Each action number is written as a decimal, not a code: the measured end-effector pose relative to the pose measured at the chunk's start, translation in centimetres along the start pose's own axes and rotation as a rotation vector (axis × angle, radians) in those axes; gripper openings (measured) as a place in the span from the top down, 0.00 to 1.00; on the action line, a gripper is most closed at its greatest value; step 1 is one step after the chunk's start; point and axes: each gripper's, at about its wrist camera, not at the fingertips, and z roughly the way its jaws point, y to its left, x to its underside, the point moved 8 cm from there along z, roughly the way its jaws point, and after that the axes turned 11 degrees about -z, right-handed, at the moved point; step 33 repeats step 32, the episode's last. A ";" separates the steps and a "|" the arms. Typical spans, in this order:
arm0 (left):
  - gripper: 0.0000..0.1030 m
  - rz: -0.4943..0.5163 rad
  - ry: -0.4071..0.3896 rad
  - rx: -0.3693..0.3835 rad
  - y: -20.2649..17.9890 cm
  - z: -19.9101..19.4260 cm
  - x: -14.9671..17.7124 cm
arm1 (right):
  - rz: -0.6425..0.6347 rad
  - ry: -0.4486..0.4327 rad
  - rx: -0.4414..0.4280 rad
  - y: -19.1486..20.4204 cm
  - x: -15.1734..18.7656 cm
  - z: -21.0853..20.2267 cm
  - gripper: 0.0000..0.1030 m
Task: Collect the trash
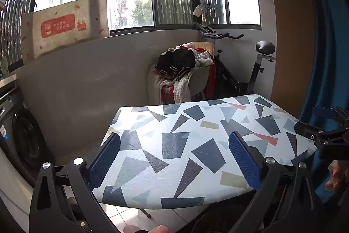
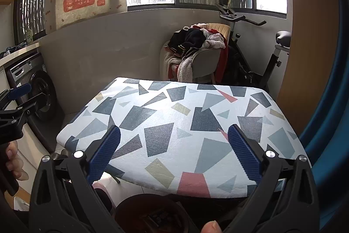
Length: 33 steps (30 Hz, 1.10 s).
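My left gripper (image 1: 174, 158) is open and empty, held above the near end of an ironing board (image 1: 196, 145) with a white cover printed with grey, blue and pink shapes. My right gripper (image 2: 174, 152) is also open and empty above the same board (image 2: 174, 123). The right gripper shows at the right edge of the left wrist view (image 1: 327, 134), and the left gripper shows at the left edge of the right wrist view (image 2: 15, 110). No loose trash shows on the board. A dark round bin (image 2: 152, 213) with something in it sits below the board's near edge.
A washing machine (image 2: 39, 91) stands at the left under a counter. A chair piled with clothes (image 2: 196, 51) and an exercise bike (image 2: 257, 54) stand behind the board. A printed mat (image 2: 87, 3) leans on the window sill. A blue curtain (image 2: 327, 102) hangs at the right.
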 end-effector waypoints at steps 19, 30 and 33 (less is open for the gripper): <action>0.06 0.003 -0.004 -0.015 -0.1 -0.1 -0.1 | -0.017 0.001 0.022 0.1 -0.3 -0.3 0.06; 0.06 -0.002 -0.003 -0.019 -0.1 -0.1 0.0 | -0.016 0.005 0.021 -0.1 -0.3 -0.2 0.06; 0.06 -0.002 -0.002 -0.018 -0.1 -0.1 0.0 | -0.014 0.008 0.020 0.0 -0.3 -0.1 0.06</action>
